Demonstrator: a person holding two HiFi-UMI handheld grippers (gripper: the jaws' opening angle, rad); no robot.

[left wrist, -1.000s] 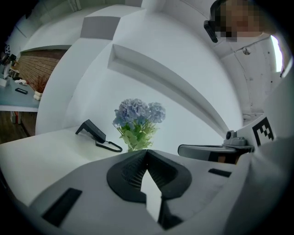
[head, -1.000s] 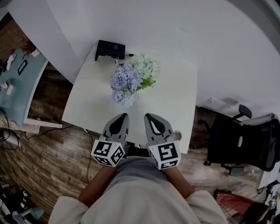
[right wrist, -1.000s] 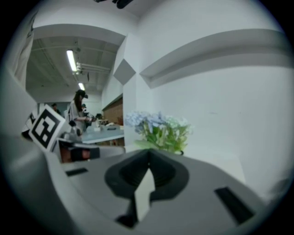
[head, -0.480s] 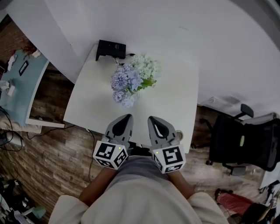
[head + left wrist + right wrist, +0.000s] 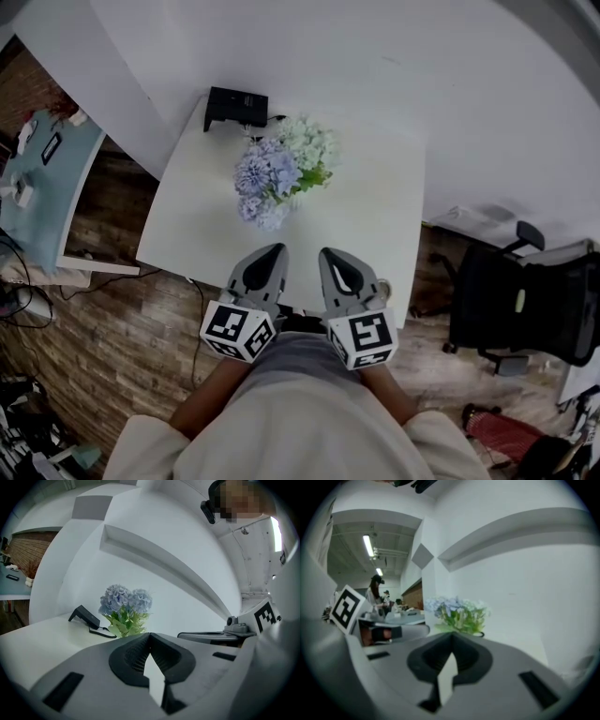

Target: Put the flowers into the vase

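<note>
There is one white table (image 5: 370, 211), one bunch of flowers (image 5: 277, 172), and one black box (image 5: 236, 106) with one cable (image 5: 102, 633). There are two grippers, a left gripper (image 5: 274, 249) and a right gripper (image 5: 327, 253), and two marker cubes (image 5: 237, 330), one on each. There is one black office chair (image 5: 511, 305) and one pale blue table (image 5: 49, 187).

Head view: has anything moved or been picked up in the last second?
Nothing visibly changed. The left gripper and the right gripper stay shut and empty over the near edge of the table. The flowers stand untouched further back.
</note>
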